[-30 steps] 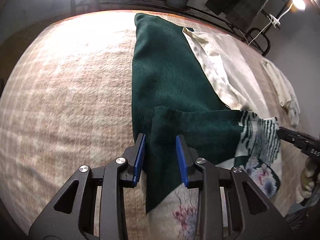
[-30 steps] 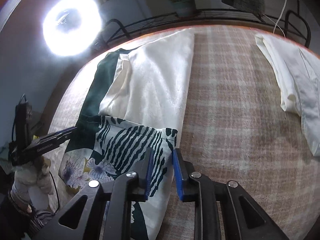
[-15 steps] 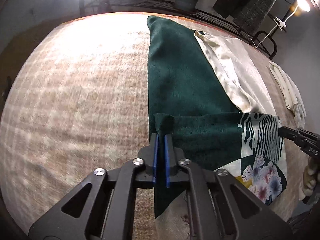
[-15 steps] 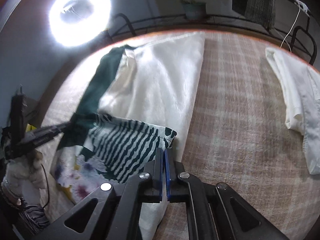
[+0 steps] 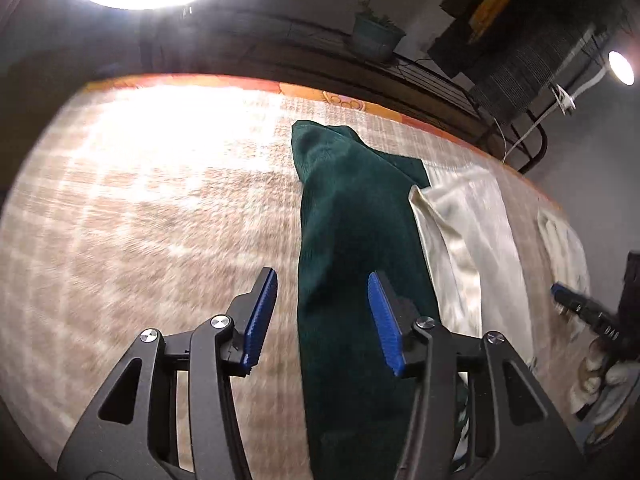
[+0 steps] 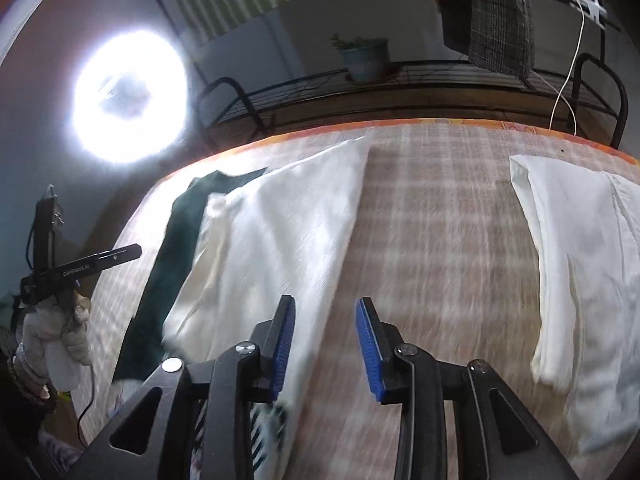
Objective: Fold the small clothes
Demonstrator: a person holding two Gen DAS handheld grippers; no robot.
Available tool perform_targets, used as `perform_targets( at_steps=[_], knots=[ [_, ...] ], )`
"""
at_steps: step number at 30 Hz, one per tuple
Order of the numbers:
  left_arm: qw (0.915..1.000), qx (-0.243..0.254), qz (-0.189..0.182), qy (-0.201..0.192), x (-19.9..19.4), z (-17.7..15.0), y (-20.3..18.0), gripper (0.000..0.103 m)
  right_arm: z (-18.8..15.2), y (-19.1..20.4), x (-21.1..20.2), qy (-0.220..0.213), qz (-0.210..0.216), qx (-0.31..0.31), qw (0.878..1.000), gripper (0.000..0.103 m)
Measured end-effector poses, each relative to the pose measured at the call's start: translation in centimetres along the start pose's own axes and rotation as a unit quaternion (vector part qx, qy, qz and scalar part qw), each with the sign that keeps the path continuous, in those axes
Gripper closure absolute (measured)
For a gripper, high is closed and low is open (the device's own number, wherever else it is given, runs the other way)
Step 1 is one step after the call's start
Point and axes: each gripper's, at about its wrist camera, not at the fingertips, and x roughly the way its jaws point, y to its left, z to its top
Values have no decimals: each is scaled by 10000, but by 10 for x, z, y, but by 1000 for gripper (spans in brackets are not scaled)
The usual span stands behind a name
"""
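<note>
Both tongs, left (image 5: 322, 320) and right (image 6: 326, 344), are opening with nothing gripped, over the near end of the garment (image 5: 360, 240), whose length runs straight away from them.

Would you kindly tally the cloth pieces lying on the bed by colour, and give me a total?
Dark green with cream lining, partly folded garment: 1
White, folded garment lying apart near the right edge: 1
Total: 2
Both lie on the plaid bedspread; neither gripper holds either piece.
</note>
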Motion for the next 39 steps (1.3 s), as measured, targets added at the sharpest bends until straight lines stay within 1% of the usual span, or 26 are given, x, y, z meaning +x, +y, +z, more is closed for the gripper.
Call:
perform_targets(
  at_steps=[2,4,6,8,11,12,13,14,15,16,17,18,19,22,23,24,26,27,28,31,34,39],
  knots=[
    [9990,-375,-219,107,20,20,13,54,12,-12,14,124,122,173,9997,62],
    [9961,-724,-482,127,35,39,23,54,22,-22,27,175,200,308,9992,61],
    [9927,-920,-761,170,51,55,30,54,33,-32,40,183,368,448,9981,60],
    [9931,-834,-825,23,56,66,30,54,46,-41,54,164,545,608,9965,60],
    [9939,-591,-925,-48,68,80,26,55,64,-50,74,174,735,745,9944,60],
    [9937,-557,-971,-88,70,83,26,57,69,-51,79,170,762,759,9941,60],
    [9935,-518,-1007,-102,72,85,26,77,76,-52,86,163,827,778,9934,60],
    [9934,-490,-1024,-140,71,86,25,93,80,-53,90,146,868,781,9931,60],
    [9928,-465,-1079,-214,69,86,24,102,84,-53,94,121,918,789,9926,60],
    [9911,-397,-1183,-461,62,87,23,102,89,-53,98,101,977,792,9920,60],
    [9910,-292,-1150,-624,58,86,21,102,95,-53,102,79,1000,787,9918,60],
    [9926,-185,-1010,-653,57,86,20,102,100,-53,107,70,1001,774,9919,60],
    [9945,-87,-875,-572,62,86,19,102,104,-53,112,88,992,756,9922,60],
    [9960,-66,-836,-294,78,83,21,102,113,-49,121,-16,1017,677,9925,60],
    [9959,-99,-856,-286,79,84,22,102,115,-46,123,-10,1027,639,9927,63],
    [9960,-111,-842,-287,80,85,21,102,117,-44,125,17,1050,598,9927,68],
    [9963,-102,-793,-306,81,87,20,102,119,-39,132,128,1049,493,9932,87],
    [9964,-70,-778,-319,81,88,18,102,120,-36,133,133,1009,450,9938,93],
    [9966,2,-734,-363,80,88,15,102,120,-35,134,169,1049,431,9934,102],
    [9969,111,-630,-463,75,88,7,103,121,-26,129,103,980,281,9947,103],
    [9959,90,-684,-577,63,88,4,103,120,-18,117,-7,941,171,9954,103],
    [9944,231,-725,-733,31,85,-5,103,120,-8,90,-173,891,79,9958,103]
  ],
)
